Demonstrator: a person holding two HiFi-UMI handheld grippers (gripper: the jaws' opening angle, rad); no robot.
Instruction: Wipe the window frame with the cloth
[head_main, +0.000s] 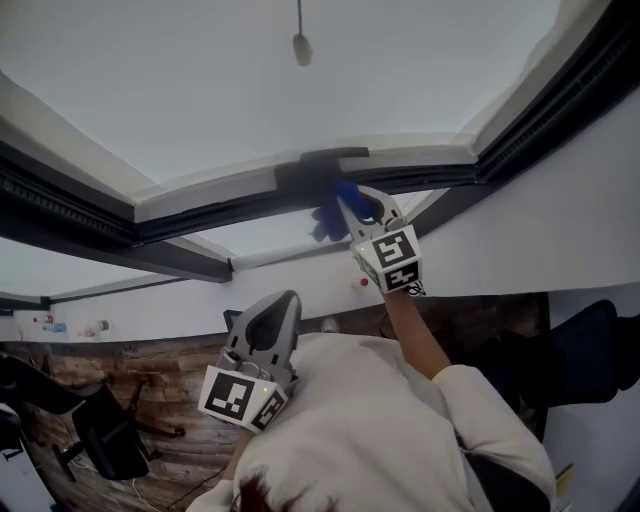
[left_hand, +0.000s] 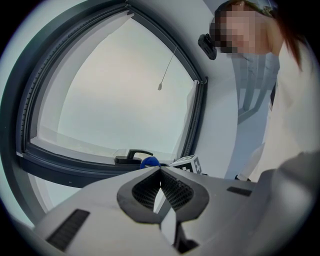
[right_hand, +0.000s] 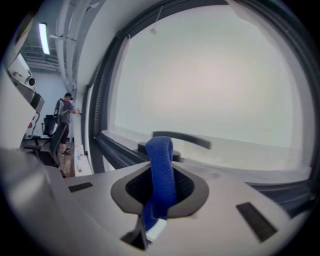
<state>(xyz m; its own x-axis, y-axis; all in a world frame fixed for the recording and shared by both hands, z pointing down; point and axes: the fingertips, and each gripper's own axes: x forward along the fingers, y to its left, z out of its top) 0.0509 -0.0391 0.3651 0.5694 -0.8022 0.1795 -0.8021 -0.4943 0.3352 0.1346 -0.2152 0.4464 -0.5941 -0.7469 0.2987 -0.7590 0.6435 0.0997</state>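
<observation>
The window frame (head_main: 90, 225) is a long dark rail running left to right under the pale pane, with a lighter ledge along it. The right gripper (head_main: 362, 207) is raised to that rail on an outstretched arm. Its jaws are clamped on the blue cloth (right_hand: 161, 170), and a folded strip of it stands up past the tips. In the head view the cloth sits right at the frame, just below the dark window handle (head_main: 325, 158); whether it presses on the rail I cannot tell. The left gripper (head_main: 288, 302) hangs low and near, by the person's chest, with its jaws closed tip to tip on nothing.

To wipe well, I judge the free fold should lead, laid flat on the rail so the hard jaw tips stay off the surface, and be drawn along the frame in one steady direction. The handle's base looks the awkward spot: go round it rather than over it, with a firm grip so the strip does not slip out
</observation>
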